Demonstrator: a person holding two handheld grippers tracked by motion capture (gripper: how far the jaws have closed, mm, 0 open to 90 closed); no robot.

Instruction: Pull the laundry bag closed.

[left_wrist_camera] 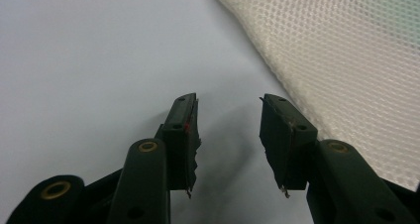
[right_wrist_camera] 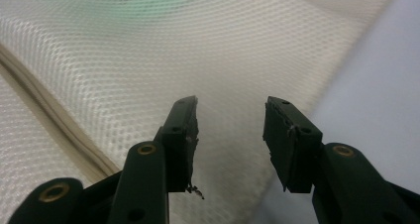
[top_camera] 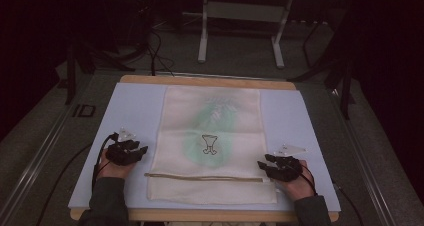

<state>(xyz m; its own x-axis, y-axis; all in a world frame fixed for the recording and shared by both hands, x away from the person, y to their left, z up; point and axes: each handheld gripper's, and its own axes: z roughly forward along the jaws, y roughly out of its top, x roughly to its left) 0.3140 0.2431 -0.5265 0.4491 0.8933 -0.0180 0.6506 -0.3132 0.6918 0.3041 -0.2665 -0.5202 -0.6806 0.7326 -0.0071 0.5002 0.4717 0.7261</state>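
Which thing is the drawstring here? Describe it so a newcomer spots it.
On the pale blue mat lies a cream mesh bag with a green patch inside. Near the bag's front edge, a thin tan cord runs straight across, the one dark line on the mesh.

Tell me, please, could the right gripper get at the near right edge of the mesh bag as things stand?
Probably yes: the right gripper sits open beside the mesh bag, jaws aimed at its edge, nothing between.

Both hands rest low, left tongs (top_camera: 141,151) and right tongs (top_camera: 263,167) gaping inward.
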